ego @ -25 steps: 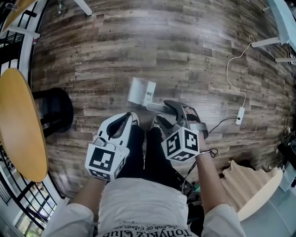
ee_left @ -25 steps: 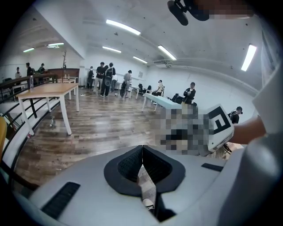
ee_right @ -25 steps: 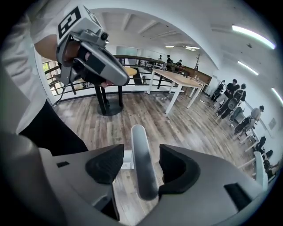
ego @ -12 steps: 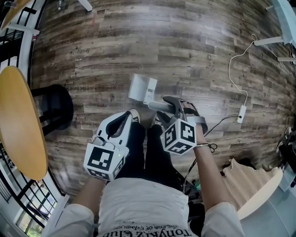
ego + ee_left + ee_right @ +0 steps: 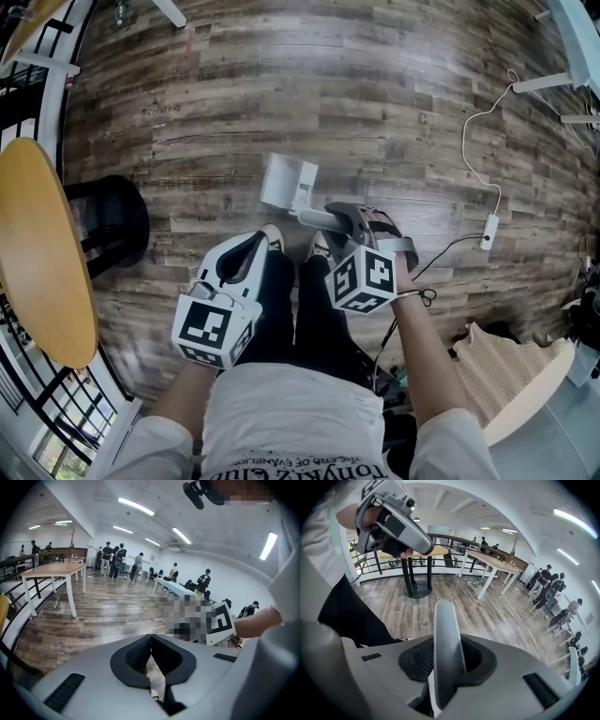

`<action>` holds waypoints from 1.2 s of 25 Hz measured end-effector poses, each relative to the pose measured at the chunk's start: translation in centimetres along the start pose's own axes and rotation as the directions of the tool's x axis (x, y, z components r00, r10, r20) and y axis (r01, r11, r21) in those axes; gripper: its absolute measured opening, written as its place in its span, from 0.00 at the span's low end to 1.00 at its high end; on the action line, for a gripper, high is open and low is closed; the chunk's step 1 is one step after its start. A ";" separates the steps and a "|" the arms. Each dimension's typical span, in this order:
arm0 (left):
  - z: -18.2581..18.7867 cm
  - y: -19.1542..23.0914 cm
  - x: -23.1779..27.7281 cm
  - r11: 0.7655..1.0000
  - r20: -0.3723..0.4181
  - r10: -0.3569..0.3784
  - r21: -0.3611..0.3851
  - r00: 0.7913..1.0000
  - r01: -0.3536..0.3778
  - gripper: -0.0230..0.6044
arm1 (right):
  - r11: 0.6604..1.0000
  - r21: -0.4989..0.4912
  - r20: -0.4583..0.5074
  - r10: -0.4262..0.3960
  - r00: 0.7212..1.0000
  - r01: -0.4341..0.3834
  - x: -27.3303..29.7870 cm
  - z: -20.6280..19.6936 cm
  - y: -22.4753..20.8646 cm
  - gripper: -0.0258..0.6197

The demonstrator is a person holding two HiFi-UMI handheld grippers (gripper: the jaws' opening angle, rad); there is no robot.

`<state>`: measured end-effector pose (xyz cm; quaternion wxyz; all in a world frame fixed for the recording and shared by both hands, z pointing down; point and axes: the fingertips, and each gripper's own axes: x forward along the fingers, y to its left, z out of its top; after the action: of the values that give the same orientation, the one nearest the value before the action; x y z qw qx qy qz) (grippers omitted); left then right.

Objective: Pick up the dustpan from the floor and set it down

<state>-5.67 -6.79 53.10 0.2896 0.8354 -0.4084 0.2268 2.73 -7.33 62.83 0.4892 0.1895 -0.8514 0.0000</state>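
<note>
White dustpan handle sits clamped in the just-closed right gripper, plain only in its view; left gripper shut.

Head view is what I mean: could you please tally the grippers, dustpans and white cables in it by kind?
dustpan: 1
grippers: 2, the left gripper shut on nothing, the right gripper with its jaws just closed on the dustpan
white cable: 1
Total: 4
</note>
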 end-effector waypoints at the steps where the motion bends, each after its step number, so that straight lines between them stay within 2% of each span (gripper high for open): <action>1: 0.1 0.0 0.0 1.000 0.000 0.001 0.000 1.000 -0.001 0.07 | 1.000 0.008 0.008 -0.003 1.000 0.003 -0.2 0.0 0.0 0.20; 11: 0.6 0.2 -0.6 1.000 0.007 0.015 -0.008 1.000 -0.015 0.07 | 0.994 0.112 0.080 -0.029 0.996 0.020 -2.0 1.3 -0.4 0.20; 22: 2.6 -1.6 -3.2 1.000 0.053 0.020 0.013 0.998 -0.021 0.07 | 0.985 0.159 0.052 -0.073 0.996 0.064 -6.8 1.4 0.7 0.20; 30: 4.4 -2.8 -6.4 0.999 0.100 0.022 0.027 0.995 -0.025 0.07 | 0.967 0.228 0.073 -0.137 0.988 0.117 -11.2 4.1 0.2 0.20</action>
<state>-6.39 -4.83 45.13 0.2543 0.8448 -0.4291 0.1940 4.26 -4.32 51.36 0.4256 0.2971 -0.8529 0.0556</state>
